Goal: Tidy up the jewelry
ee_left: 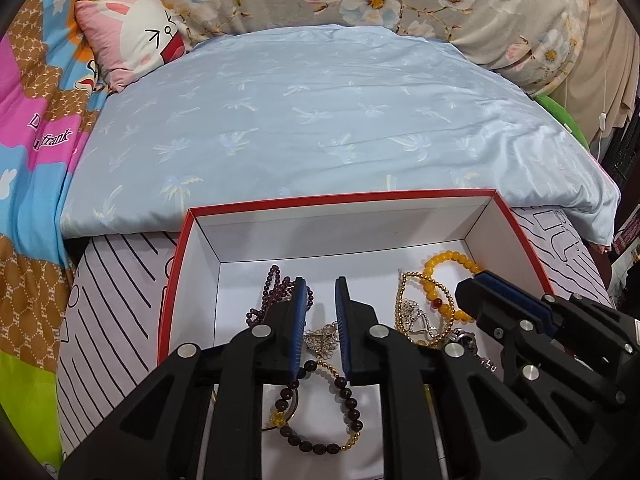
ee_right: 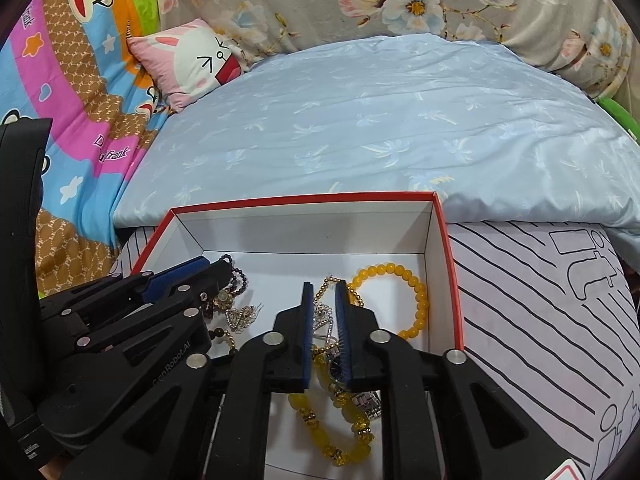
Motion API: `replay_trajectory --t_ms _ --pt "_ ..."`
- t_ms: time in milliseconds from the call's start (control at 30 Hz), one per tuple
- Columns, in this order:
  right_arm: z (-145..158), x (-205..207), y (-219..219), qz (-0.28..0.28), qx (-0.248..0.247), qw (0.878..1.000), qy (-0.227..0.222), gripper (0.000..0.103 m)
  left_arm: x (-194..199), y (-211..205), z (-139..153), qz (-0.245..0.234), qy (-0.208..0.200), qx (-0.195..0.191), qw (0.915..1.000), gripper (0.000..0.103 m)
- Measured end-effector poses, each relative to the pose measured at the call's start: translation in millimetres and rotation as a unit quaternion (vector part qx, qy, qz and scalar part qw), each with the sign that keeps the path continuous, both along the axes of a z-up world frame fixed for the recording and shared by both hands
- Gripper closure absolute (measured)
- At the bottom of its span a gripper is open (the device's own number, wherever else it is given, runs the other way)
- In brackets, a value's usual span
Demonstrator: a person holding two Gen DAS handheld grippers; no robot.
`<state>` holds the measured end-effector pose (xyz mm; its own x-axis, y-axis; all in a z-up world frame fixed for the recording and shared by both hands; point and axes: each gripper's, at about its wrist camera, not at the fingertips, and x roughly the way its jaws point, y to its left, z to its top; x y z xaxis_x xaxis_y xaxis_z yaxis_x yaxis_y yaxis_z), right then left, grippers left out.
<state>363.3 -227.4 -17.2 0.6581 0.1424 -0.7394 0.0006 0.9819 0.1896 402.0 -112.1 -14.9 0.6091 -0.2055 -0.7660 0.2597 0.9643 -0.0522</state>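
A red-rimmed white box [ee_left: 400, 197] on the bed holds the jewelry; it also shows in the right wrist view [ee_right: 446, 264]. My left gripper [ee_left: 322, 294] is open over the box floor, empty, above a silver chain [ee_left: 320, 338] and a dark bead bracelet [ee_left: 320, 412]. A purple bead string [ee_left: 272, 294] lies to its left. My right gripper [ee_right: 324, 300] is open, its jaws either side of a gold bead chain [ee_right: 332, 282] and silver chain. A yellow bead bracelet [ee_right: 414, 296] lies to its right, a chunky yellow bracelet [ee_right: 340, 432] and a watch [ee_right: 366, 402] below.
A light blue quilt [ee_left: 320, 120] lies behind the box. A pink rabbit pillow [ee_left: 136, 40] and a colourful blanket [ee_left: 36, 140] are at the left. The box sits on a striped white sheet [ee_right: 540, 300]. The box's far half has bare floor [ee_left: 340, 276].
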Motion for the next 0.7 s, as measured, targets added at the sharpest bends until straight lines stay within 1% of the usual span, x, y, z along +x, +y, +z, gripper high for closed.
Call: replay_trajectory --t_ms 100,300,367,400,433,533,700 --pt "2 -4 -1 -0.005 -0.004 1.000 -0.002 0.081 -3 1 2 0.001 -0.002 0.002 1.0000 0.089" --pt "10 -16 -2 -0.013 -0.009 1.000 -0.005 0.079 -12 -1 9 0.001 -0.005 0.004 1.0000 0.088" --pt "14 -22 -2 -0.018 -0.013 1.000 -0.005 0.076 -17 -1 12 0.001 -0.008 0.006 1.0000 0.087" --pt "15 -24 -3 -0.021 -0.013 1.000 -0.006 0.073 -20 -1 14 0.002 -0.010 0.007 0.9999 0.086" --pt "17 -27 -3 -0.023 -0.013 1.000 -0.006 0.071 -23 -1 17 0.003 -0.012 0.009 0.9999 0.081" --pt "24 -39 -2 -0.031 -0.021 0.999 -0.010 0.071 -34 0 24 0.009 -0.021 0.018 0.9996 0.073" --pt "33 -58 0 -0.039 -0.030 0.999 -0.014 0.071 -51 3 32 0.012 -0.024 0.017 0.9995 0.070"
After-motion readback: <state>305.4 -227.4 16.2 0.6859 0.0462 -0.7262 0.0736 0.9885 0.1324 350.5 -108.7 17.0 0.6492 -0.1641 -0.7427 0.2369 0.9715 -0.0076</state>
